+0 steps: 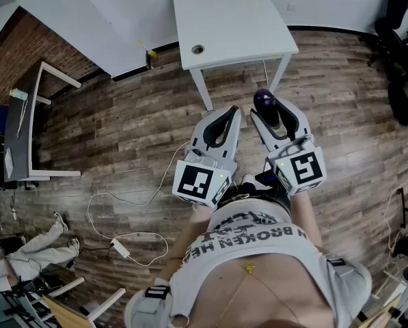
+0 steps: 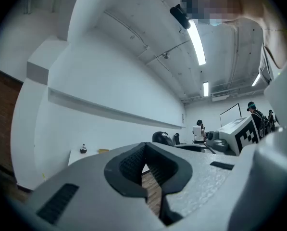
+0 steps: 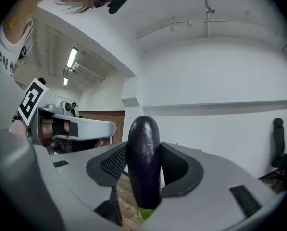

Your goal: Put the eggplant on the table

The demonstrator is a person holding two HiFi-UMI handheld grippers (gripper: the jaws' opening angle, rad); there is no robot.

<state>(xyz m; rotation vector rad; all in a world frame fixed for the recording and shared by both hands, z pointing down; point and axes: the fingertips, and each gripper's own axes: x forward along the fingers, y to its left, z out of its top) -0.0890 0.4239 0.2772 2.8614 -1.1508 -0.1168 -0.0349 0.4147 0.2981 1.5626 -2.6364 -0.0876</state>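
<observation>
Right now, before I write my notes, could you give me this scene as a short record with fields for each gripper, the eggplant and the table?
left gripper: fingers together, nothing between them
right gripper: fingers closed on the eggplant
eggplant: dark purple, upright between the right fingers, rounded end up, green stem end below
table: white, ahead of both grippers
task state: eggplant held in the air, not yet on the table
</observation>
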